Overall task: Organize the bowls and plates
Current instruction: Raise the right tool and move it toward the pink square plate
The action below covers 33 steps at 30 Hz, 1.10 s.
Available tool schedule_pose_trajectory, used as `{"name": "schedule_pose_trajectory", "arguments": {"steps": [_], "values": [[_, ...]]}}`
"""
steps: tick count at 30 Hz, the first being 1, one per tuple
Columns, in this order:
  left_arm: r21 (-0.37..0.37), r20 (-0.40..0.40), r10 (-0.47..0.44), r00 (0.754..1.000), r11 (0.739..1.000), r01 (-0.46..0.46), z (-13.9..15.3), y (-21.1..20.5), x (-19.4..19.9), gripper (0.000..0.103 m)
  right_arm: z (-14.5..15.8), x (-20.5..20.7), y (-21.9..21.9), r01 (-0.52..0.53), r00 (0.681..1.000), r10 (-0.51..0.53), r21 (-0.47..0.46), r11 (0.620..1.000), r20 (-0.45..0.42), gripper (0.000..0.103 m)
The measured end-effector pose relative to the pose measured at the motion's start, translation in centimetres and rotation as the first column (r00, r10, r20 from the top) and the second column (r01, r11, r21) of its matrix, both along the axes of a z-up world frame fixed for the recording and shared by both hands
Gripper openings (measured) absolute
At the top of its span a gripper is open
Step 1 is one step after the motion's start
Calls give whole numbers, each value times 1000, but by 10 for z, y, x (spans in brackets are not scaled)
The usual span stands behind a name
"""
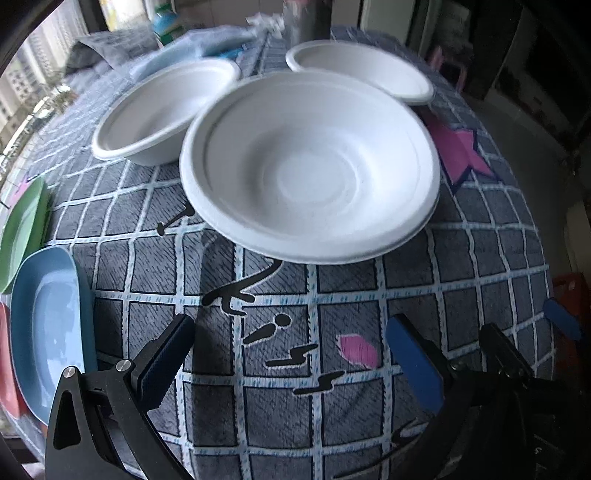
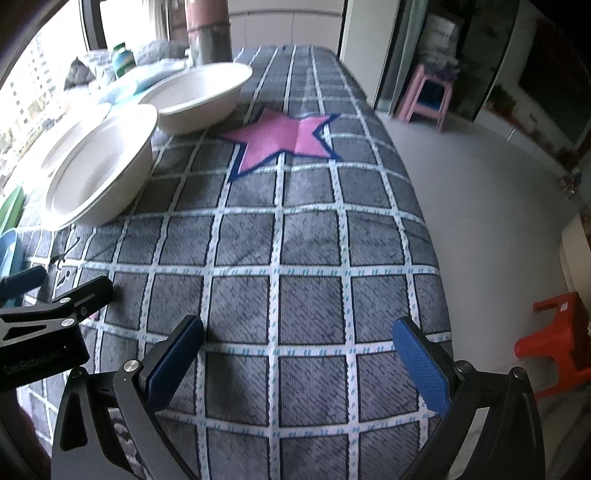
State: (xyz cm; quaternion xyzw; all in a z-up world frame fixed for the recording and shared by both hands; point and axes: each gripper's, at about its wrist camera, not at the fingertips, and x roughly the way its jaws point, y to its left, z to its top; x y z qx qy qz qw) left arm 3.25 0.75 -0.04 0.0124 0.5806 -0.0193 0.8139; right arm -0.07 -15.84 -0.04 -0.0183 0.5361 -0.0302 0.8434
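Note:
Three white paper bowls stand on the checked tablecloth. The nearest bowl (image 1: 310,166) (image 2: 99,166) shows a double rim, as if two are nested. Behind it sit a left bowl (image 1: 162,110) (image 2: 66,136) and a right bowl (image 1: 362,70) (image 2: 199,96). A green plate (image 1: 22,229), a blue plate (image 1: 48,325) and a red plate's edge (image 1: 4,354) lie along the left side. My left gripper (image 1: 291,354) (image 2: 55,286) is open and empty, short of the nearest bowl. My right gripper (image 2: 295,354) (image 1: 532,336) hangs open and empty over bare cloth, to the right of the bowls.
The tablecloth (image 2: 295,258) carries a pink star (image 2: 284,140), and the table's edge drops off at the right. A metal cylinder (image 2: 208,26) and bags clutter the far end by the window. On the floor stand a pink stool (image 2: 424,96) and a red stool (image 2: 554,339).

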Motion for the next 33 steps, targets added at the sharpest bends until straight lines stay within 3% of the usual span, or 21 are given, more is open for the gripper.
{"name": "schedule_pose_trajectory", "arguments": {"steps": [7,10,12,15,18,22,25,29,33], "values": [[12,-194,-101,976,994,105,-2,-3,14,103,1,7,3,-3,982,1,-12,1000,-190,102],[-42,-269,-140,953,990,133,4,3,6,103,0,11,5,-15,958,13,-3,1000,-285,102],[-51,-307,-150,940,989,141,13,9,-2,103,-3,15,9,-36,926,37,10,999,-377,102],[-20,-277,-154,949,988,154,41,25,-13,103,0,12,14,-15,894,44,68,998,-445,102],[25,-224,-127,966,990,136,75,50,-18,103,29,4,28,-30,921,76,127,991,-383,102],[114,-153,22,988,993,-5,108,102,-23,103,60,-5,57,-101,943,145,157,982,-300,102],[174,-134,157,978,976,-132,118,140,-37,103,66,-7,87,-168,929,207,149,975,-307,102],[215,-88,263,961,947,-240,142,179,-54,103,72,-4,121,-247,917,279,142,959,-284,102],[170,5,290,957,943,-287,169,193,-64,103,80,4,118,-228,927,261,145,963,-269,102]]}}
